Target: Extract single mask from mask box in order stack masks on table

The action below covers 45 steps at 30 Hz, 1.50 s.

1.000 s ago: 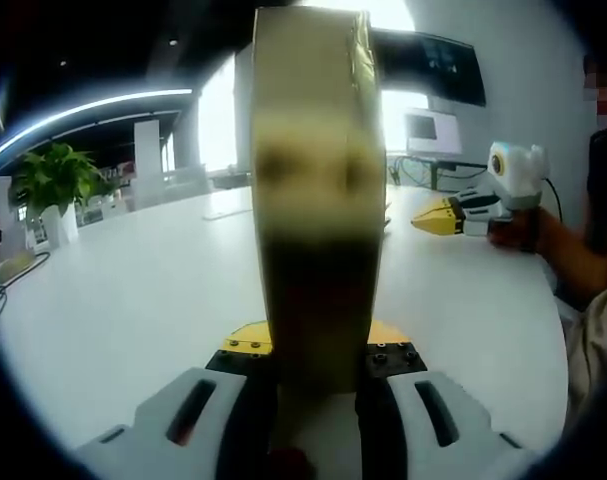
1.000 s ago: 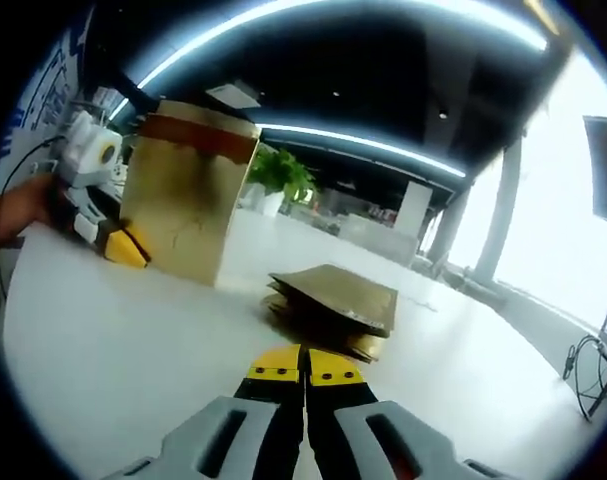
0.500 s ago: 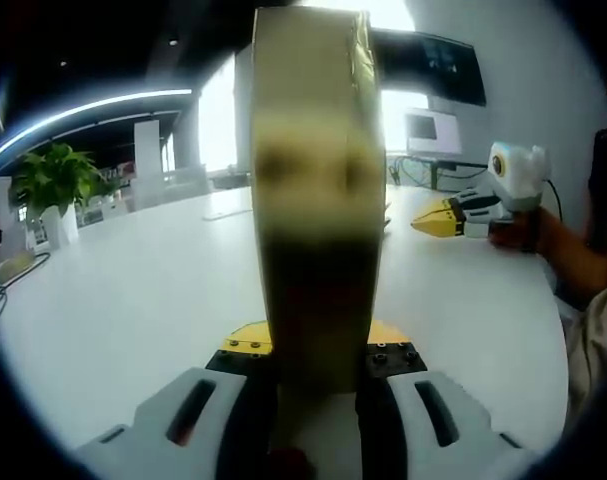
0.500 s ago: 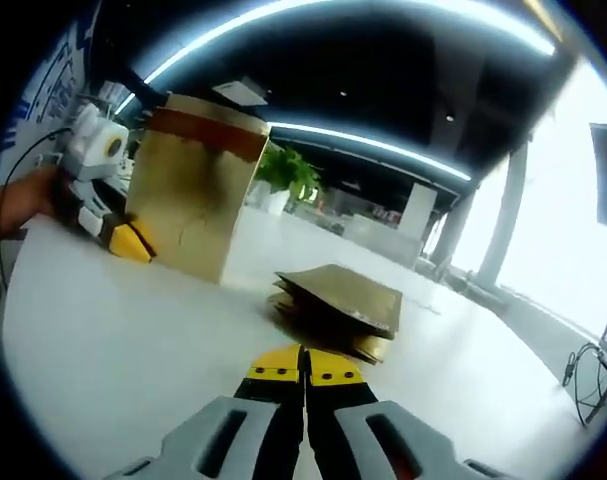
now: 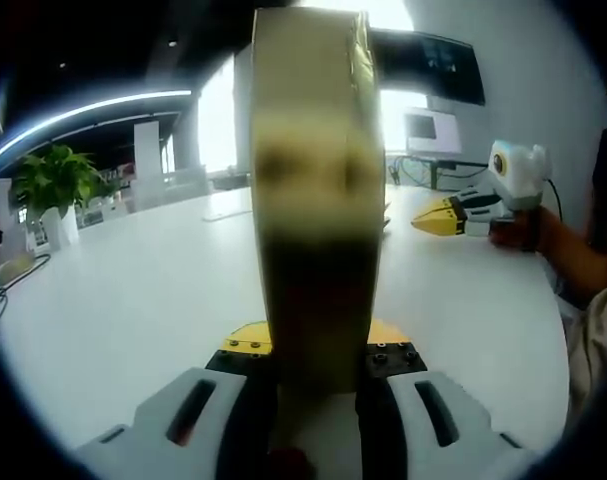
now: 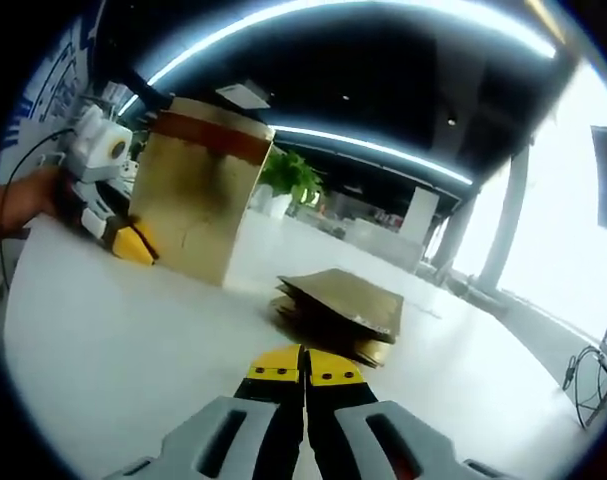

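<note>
Left gripper view: left gripper clamps the upright mask box; right gripper jaws together near the stacked masks.

I'm in an open-plan office: long white worktop, potted plant at left, wall screen upper right, ceiling strip lights.

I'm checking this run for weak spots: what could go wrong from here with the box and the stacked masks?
The left gripper clamps the tall mask box low at one edge, so the box may tip or twist when a mask is pulled. The stack of masks looks uneven and fanned; another mask could slide off. The right gripper is shut and empty, so it must open first.
</note>
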Each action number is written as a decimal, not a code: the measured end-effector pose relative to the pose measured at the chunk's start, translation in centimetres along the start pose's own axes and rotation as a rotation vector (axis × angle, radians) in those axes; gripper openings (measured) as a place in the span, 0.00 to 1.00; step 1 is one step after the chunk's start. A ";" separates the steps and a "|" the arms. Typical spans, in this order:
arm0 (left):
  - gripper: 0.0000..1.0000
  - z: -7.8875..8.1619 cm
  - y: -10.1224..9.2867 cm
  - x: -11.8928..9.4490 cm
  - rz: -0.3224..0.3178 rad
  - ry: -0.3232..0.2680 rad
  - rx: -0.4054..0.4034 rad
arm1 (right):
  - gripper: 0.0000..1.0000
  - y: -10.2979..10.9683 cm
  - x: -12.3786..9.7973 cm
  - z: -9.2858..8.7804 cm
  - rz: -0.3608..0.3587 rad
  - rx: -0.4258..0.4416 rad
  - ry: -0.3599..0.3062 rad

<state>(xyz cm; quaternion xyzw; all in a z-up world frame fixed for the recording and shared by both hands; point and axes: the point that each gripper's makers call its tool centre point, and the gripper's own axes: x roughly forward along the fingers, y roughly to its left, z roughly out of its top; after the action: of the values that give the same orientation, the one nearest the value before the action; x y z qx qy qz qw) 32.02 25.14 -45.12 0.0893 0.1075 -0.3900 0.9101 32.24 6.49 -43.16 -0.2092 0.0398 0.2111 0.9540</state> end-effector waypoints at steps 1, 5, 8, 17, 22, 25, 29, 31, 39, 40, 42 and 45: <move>0.20 0.0 0.0 0.0 0.000 -0.001 0.001 | 0.00 0.0 0.0 0.0 0.001 -0.002 0.001; 0.20 0.0 0.0 0.0 0.000 -0.001 0.003 | 0.00 0.1 0.0 0.0 0.005 -0.014 -0.001; 0.20 0.0 0.0 0.0 0.001 -0.001 0.003 | 0.00 0.1 0.0 0.0 0.005 -0.015 -0.002; 0.20 0.0 0.0 0.0 0.002 -0.001 0.004 | 0.00 -0.1 0.1 0.0 0.004 -0.012 -0.006; 0.20 0.0 0.0 0.0 0.003 -0.001 0.004 | 0.00 0.1 0.0 0.1 0.014 -0.022 -0.010; 0.20 0.0 0.0 0.0 0.004 -0.002 0.005 | 0.00 0.1 -0.1 0.4 0.007 -0.036 -0.026; 0.20 0.0 0.0 0.0 0.004 -0.002 0.004 | 0.00 -0.3 -0.1 0.2 -0.003 -0.019 -0.020; 0.20 0.0 0.0 0.0 0.004 -0.001 0.004 | 0.00 -0.4 -0.1 0.1 -0.011 -0.012 -0.016; 0.20 0.0 0.0 0.0 0.006 -0.002 0.004 | 0.00 -0.4 0.1 -0.1 -0.016 -0.029 -0.002; 0.20 0.0 0.0 0.0 0.006 -0.002 0.004 | 0.00 -0.4 0.0 -0.1 -0.017 -0.031 -0.003; 0.20 0.0 0.0 0.0 0.006 -0.002 0.003 | 0.00 -0.4 0.0 -0.1 -0.019 -0.028 -0.004; 0.20 0.0 0.0 0.0 0.007 -0.002 0.003 | 0.00 -0.4 0.1 -0.2 -0.019 -0.030 0.000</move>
<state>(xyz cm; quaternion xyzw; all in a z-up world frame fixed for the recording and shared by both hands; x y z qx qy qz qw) 32.08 25.14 -45.11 0.0908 0.1059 -0.3872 0.9114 32.46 6.11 -43.16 -0.2239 0.0347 0.2028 0.9526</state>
